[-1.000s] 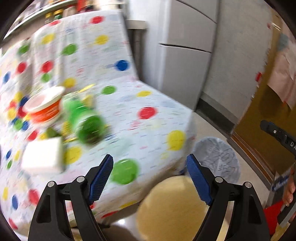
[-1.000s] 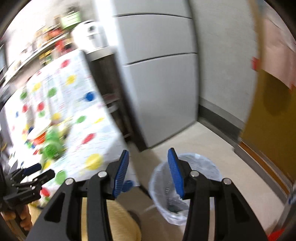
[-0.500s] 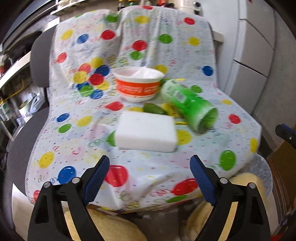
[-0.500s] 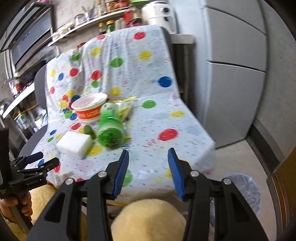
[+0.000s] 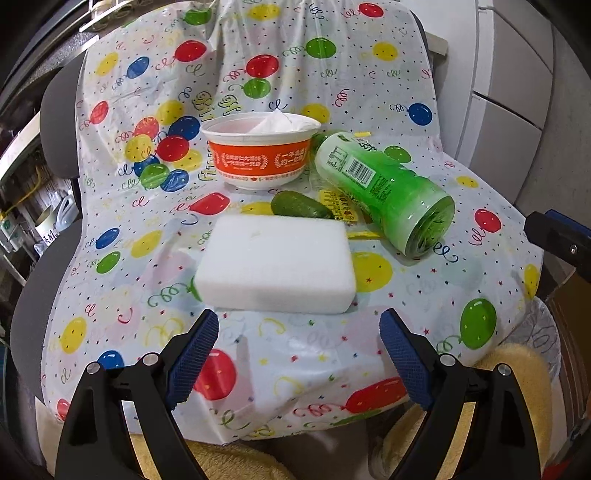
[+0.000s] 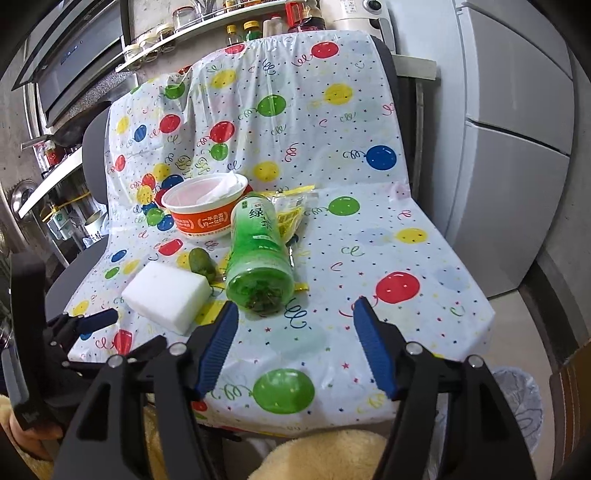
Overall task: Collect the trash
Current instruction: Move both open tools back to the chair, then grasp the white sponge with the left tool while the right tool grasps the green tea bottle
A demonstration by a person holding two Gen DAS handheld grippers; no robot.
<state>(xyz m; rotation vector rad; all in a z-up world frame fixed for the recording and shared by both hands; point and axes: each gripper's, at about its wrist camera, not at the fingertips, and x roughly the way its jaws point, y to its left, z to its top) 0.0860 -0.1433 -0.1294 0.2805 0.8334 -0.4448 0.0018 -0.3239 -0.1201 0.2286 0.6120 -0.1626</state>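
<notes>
Left wrist view: looks forward and steeply down along its own fingers at the balloon-print cover on a chair seat, close in; white block fills frame centre. Right wrist view: set further back and higher, shallower tilt, taking in the shelf at top. Both views share the cover, block, orange bowl, green bottle.

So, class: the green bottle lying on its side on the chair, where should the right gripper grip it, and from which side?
Grip the green bottle across its round body near the base end, coming from above and in front with the right gripper, whose jaws are opening with nothing between them. The bottle lies flat with its base toward the gripper; the bowl crowds the cap end.
</notes>
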